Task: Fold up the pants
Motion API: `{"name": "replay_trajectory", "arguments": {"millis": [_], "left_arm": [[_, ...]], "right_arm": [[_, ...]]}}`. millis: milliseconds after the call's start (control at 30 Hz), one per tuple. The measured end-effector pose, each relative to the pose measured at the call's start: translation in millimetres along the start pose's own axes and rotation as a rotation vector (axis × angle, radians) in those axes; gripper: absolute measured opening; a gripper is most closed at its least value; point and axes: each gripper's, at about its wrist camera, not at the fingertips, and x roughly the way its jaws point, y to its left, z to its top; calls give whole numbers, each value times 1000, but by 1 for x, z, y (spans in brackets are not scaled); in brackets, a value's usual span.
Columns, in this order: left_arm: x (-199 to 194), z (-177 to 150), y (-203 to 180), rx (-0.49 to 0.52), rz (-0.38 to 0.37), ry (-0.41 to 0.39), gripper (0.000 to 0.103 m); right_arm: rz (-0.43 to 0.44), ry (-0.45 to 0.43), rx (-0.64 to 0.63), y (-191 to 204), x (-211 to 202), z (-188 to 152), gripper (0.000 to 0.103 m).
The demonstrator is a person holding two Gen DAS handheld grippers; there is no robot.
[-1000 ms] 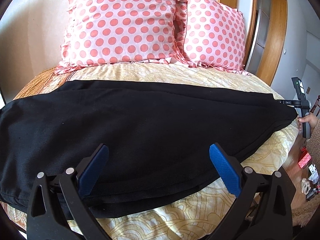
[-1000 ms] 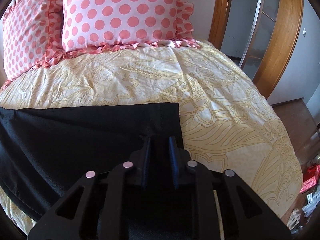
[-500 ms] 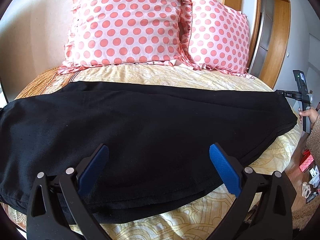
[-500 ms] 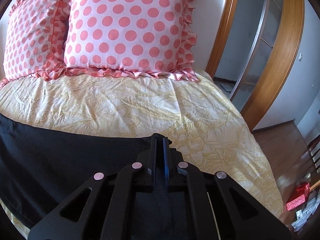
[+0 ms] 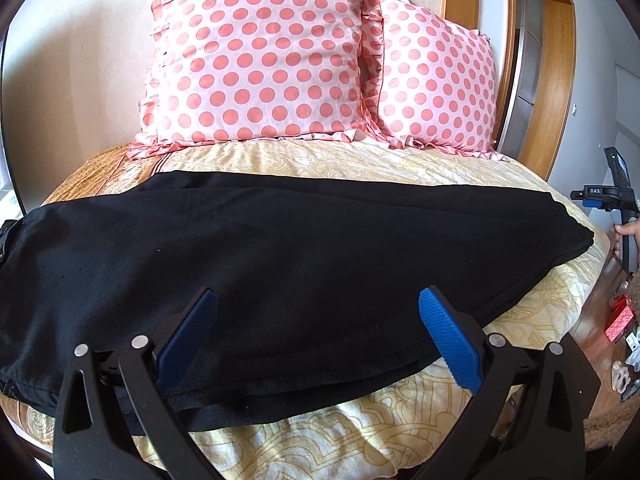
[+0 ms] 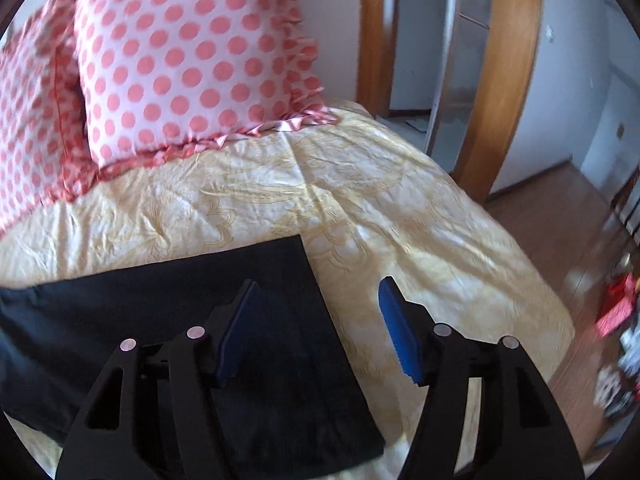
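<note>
Black pants [image 5: 288, 264] lie flat across the yellow bedspread, legs laid one on the other, running left to right. My left gripper [image 5: 318, 300] hovers open over their near edge, blue pads wide apart with nothing pinched. The leg cuff end [image 6: 256, 280] of the pants lies flat in the right wrist view. My right gripper [image 6: 318, 292] is above that cuff end, its jaws opening, and the cloth lies below them, free of the pads. The right gripper [image 5: 612, 196] also shows in the left wrist view at the far right, held by a hand [image 5: 629, 228].
Two pink polka-dot pillows [image 5: 260, 64] lean on the wall at the head of the bed [image 5: 360, 432]. A wooden door frame [image 6: 508, 80] stands to the right. Wooden floor with small clutter, including a red item [image 6: 616, 308], lies beyond the bed's right edge.
The right gripper was shut on the cuff end; it has let go, opened, and lifted and rolled away. The pants end now rests flat. The left gripper stayed open in place.
</note>
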Motion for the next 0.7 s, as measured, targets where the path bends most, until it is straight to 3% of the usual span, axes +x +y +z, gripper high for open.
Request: {"name": "replay_trajectory", "arguments": {"millis": [100, 167, 400, 500, 700], "left_arm": [[-4, -3, 1, 2, -22, -7, 101], [-7, -5, 1, 5, -33, -15, 101], [-21, -14, 10, -8, -43, -41, 101], [-23, -18, 16, -33, -42, -39, 101], [-26, -21, 27, -57, -33, -44, 101]], "right_arm": [[79, 41, 226, -39, -14, -31, 59], [111, 62, 303, -52, -17, -47, 55], [173, 119, 377, -45, -10, -69, 51], [151, 114, 404, -43, -10, -69, 51], [228, 106, 479, -39, -8, -75, 51]]}}
